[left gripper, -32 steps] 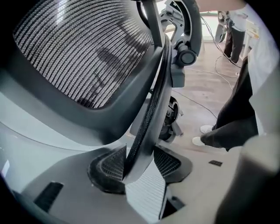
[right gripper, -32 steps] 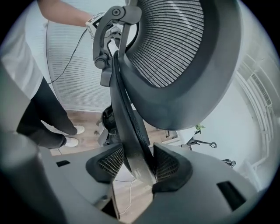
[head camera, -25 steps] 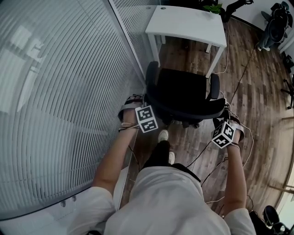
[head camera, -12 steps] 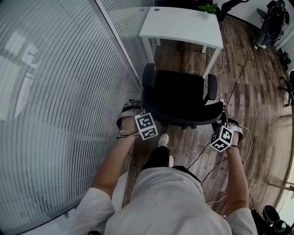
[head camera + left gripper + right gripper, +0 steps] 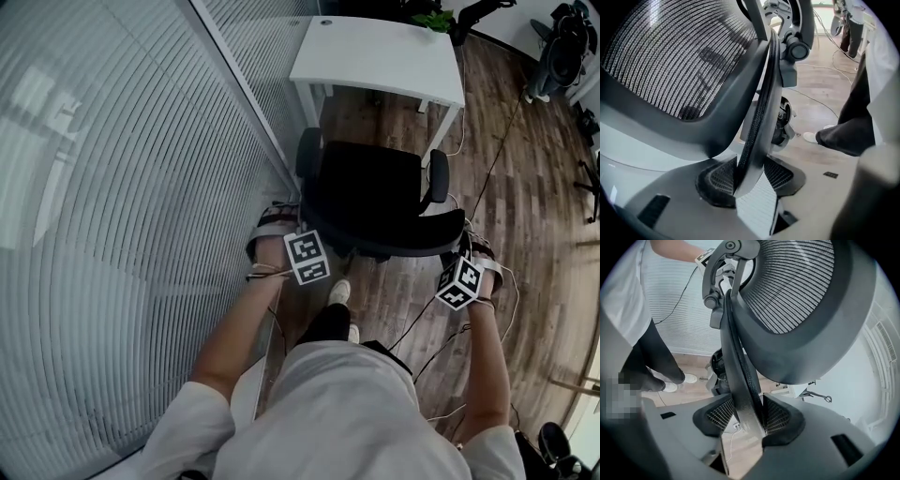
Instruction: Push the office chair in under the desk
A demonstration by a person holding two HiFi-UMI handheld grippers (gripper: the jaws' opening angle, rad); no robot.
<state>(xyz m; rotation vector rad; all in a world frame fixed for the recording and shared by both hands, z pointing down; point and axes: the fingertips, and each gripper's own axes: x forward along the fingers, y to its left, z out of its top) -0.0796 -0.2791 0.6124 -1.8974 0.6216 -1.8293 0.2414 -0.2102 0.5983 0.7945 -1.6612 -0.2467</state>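
A black mesh office chair [image 5: 375,192] stands on the wood floor just in front of the white desk [image 5: 380,52], its seat facing the desk. My left gripper [image 5: 302,234] is shut on the left rim of the backrest [image 5: 679,61], and the rim runs between its pads [image 5: 719,178]. My right gripper [image 5: 461,248] holds the right rim of the backrest [image 5: 797,301]. Its jaws have just been closing a little, with the rim pressed between the ribbed pads [image 5: 776,416]. The chair's front edge sits near the desk legs.
A glass wall with blinds [image 5: 112,187] runs close along the left of the chair and desk. Cables [image 5: 497,169] trail over the floor at the right. More chairs [image 5: 562,47] stand at the far right. The person's shoe [image 5: 339,292] is behind the chair base.
The chair has rolled a short way toward the desk with both grippers still on its backrest. The person's foot has stepped after it.
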